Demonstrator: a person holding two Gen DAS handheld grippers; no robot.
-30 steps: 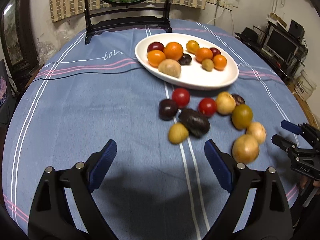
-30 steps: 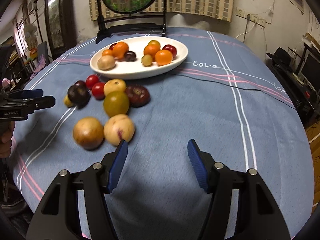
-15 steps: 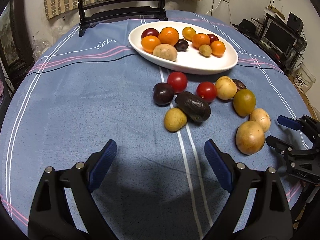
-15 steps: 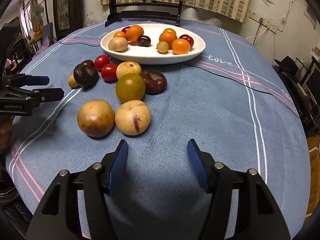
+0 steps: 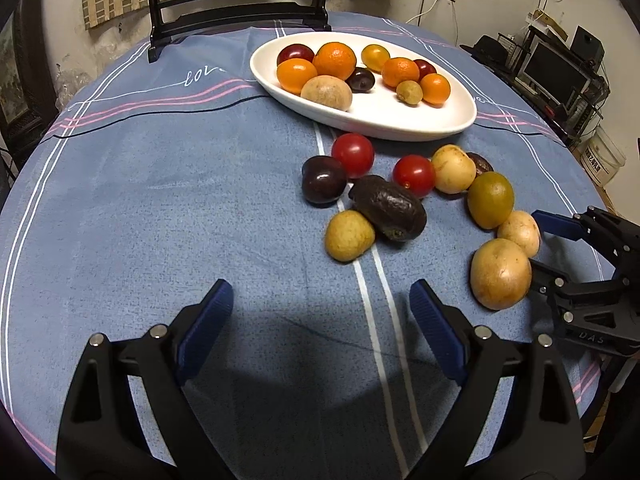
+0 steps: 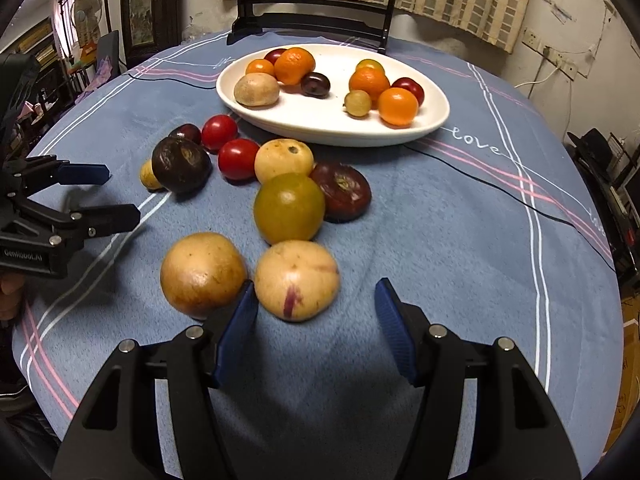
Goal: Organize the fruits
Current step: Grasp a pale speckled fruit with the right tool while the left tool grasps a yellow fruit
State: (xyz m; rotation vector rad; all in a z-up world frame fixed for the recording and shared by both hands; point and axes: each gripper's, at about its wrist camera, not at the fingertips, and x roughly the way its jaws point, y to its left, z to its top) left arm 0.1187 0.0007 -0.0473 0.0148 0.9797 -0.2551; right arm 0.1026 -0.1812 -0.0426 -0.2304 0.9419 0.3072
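A white oval plate (image 5: 460, 120) (image 6: 436, 120) at the far side of the blue cloth holds several oranges, plums and small fruits. Loose fruit lies in front of it: two red tomatoes, a dark avocado-like fruit (image 5: 388, 208), a small yellow fruit (image 5: 349, 235), a green-yellow fruit (image 6: 289, 208), a tan round fruit (image 6: 202, 274) and a pale fruit with a purple streak (image 6: 296, 278). My right gripper (image 6: 316, 292) (image 5: 536, 242) is open, its fingertips flanking the pale fruit without pressing it. My left gripper (image 5: 318, 300) (image 6: 122, 194) is open over bare cloth, short of the small yellow fruit.
A black wooden stand with a round screen (image 5: 236, 8) sits at the table's far edge. A monitor and shelves (image 5: 556, 76) stand beyond the right edge. A person's hand (image 6: 10, 296) holds the left gripper at the near left edge.
My right gripper has come forward and down until its fingertips reach the pale streaked fruit. The left gripper has hardly shifted. No fruit has moved.
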